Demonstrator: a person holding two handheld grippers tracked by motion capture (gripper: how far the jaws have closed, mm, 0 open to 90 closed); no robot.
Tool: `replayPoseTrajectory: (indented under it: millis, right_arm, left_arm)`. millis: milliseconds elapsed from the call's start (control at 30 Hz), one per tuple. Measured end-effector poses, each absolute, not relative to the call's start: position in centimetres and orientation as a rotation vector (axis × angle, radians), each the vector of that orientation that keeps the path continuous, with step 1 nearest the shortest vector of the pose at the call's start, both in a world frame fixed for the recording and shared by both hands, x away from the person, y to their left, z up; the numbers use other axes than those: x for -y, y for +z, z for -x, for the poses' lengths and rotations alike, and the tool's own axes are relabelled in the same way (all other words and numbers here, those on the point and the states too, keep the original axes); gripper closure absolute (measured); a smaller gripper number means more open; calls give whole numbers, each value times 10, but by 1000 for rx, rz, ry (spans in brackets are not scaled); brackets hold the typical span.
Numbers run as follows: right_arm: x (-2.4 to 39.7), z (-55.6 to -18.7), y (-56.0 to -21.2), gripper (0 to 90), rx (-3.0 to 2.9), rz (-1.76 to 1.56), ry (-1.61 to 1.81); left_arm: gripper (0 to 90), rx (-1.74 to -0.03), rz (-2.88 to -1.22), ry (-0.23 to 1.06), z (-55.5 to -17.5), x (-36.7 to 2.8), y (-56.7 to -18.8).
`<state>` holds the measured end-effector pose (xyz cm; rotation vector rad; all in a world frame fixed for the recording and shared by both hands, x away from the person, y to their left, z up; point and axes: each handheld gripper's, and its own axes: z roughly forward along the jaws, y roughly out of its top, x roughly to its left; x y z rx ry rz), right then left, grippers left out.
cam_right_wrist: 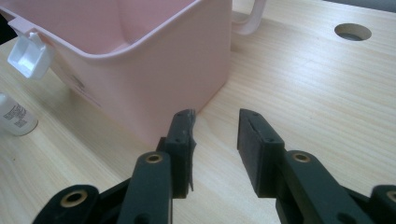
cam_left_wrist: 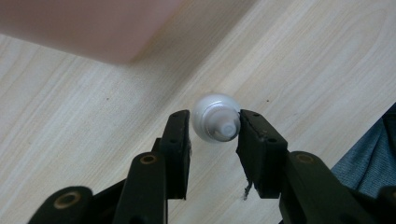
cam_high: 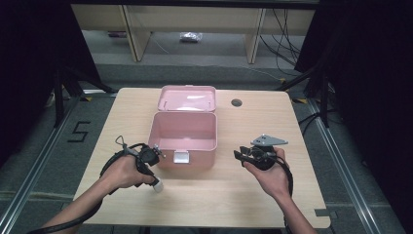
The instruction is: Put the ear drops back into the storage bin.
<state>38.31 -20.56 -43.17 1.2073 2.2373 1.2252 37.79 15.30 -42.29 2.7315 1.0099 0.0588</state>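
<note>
Bottle [cam_left_wrist: 215,117] between half-open left tongs [cam_left_wrist: 214,129]

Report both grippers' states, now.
Left gripper: jaws flank the small white bottle; whether they press it cannot be told.
Right gripper: open, empty, beside the pink box.

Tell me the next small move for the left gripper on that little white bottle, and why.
Probably close the left gripper the rest of the way on the white bottle. The bottle already sits between the jaws, seen end-on, but whether the pads press it I cannot tell. The pink box stands open right beside it, and the right gripper is open with nothing between its jaws.
</note>
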Motion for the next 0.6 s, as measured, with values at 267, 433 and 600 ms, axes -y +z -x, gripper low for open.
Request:
replayPoseTrajectory:
  millis: [267,433,600]
  right_arm:
    - [204,-382,-432,669,-2239,-1221,1220]
    - [206,-383,-432,669,-2239,-1212,1222]
    - [207,-383,-432,668,-2229,-1194,1209]
  left_arm:
    - [633,-996,-2749,46,-380,-148,-423]
    - [631,-993,-2769,46,-381,-146,-425]
    - [630,-980,-2785,44,-382,-144,-427]
